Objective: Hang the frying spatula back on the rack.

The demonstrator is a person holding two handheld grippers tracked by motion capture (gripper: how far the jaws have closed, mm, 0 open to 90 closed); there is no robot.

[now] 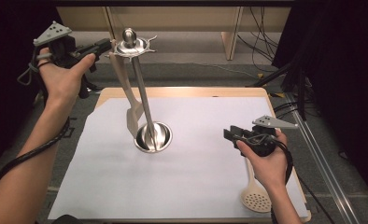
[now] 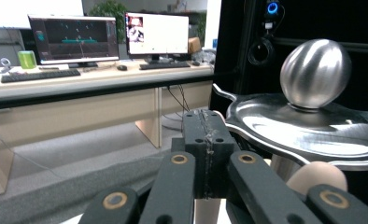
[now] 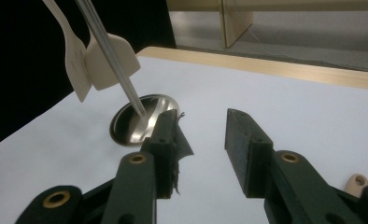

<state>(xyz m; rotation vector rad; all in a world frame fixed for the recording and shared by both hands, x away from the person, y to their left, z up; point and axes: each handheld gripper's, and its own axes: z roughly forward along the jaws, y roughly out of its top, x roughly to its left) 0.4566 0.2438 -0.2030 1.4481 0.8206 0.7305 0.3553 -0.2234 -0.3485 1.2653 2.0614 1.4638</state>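
High view: left gripper (image 1: pixel 108 47) is held closed beside the steel stand (image 1: pixel 145 93); right gripper (image 1: pixel 230 135) is held open, empty.

The high view looks forward and down on the whole surface (image 1: pixel 196 186) from above the person's side. The left gripper view sits level and close to the metal stand's top plate (image 2: pixel 308 135), facing desks beyond. The right gripper view looks low across the surface toward the stand's base (image 3: pixel 138 121), which the high view shares.
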